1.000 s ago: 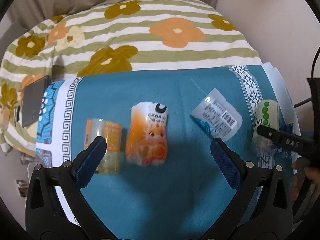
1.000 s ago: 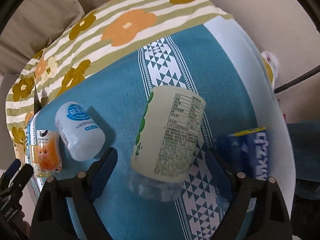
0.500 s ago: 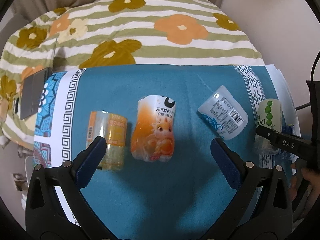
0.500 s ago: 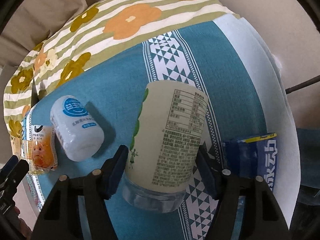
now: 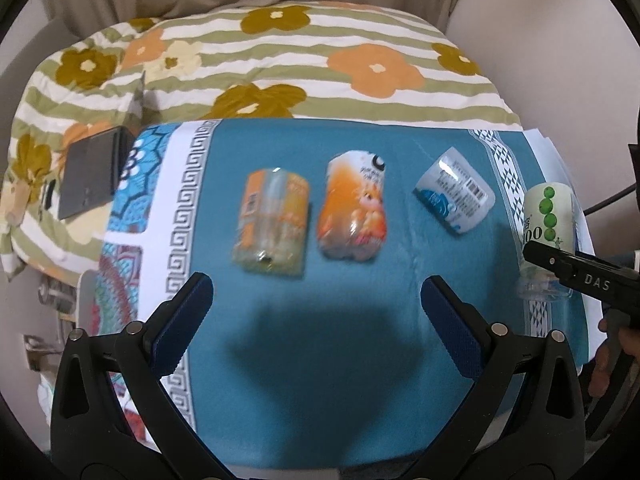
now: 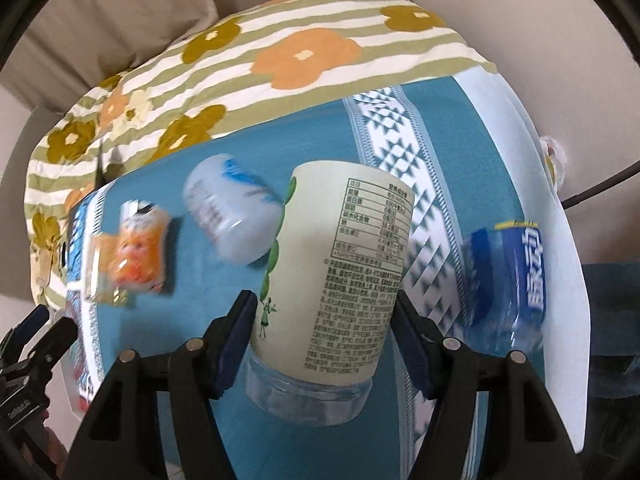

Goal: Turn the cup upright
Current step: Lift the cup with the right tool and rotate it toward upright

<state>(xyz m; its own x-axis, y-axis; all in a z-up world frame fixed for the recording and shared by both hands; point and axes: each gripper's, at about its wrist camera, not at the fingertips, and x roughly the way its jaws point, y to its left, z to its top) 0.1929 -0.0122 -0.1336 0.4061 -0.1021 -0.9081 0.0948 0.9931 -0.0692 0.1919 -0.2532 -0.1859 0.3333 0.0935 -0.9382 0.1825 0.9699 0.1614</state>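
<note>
The pale green cup (image 6: 340, 280), at lower centre of the right wrist view, had been clamped by the right hand-held gripper (image 6: 324, 336), whose jaws had been wide apart a second earlier; lifting and flipping could follow. The left hand-held gripper (image 5: 316, 320) hung open over the blue cloth (image 5: 360, 380), well below the orange cup (image 5: 354, 212).

Ahead of our wide-open left tool (image 5: 318, 316) lie a yellow-orange cup (image 5: 272, 228), an orange cup (image 5: 354, 216) and a white-and-blue cup (image 5: 454, 192) on the teal cloth (image 5: 304, 360), while far to its right our right tool (image 5: 580, 276) meets the pale green cup (image 5: 548, 216).
</note>
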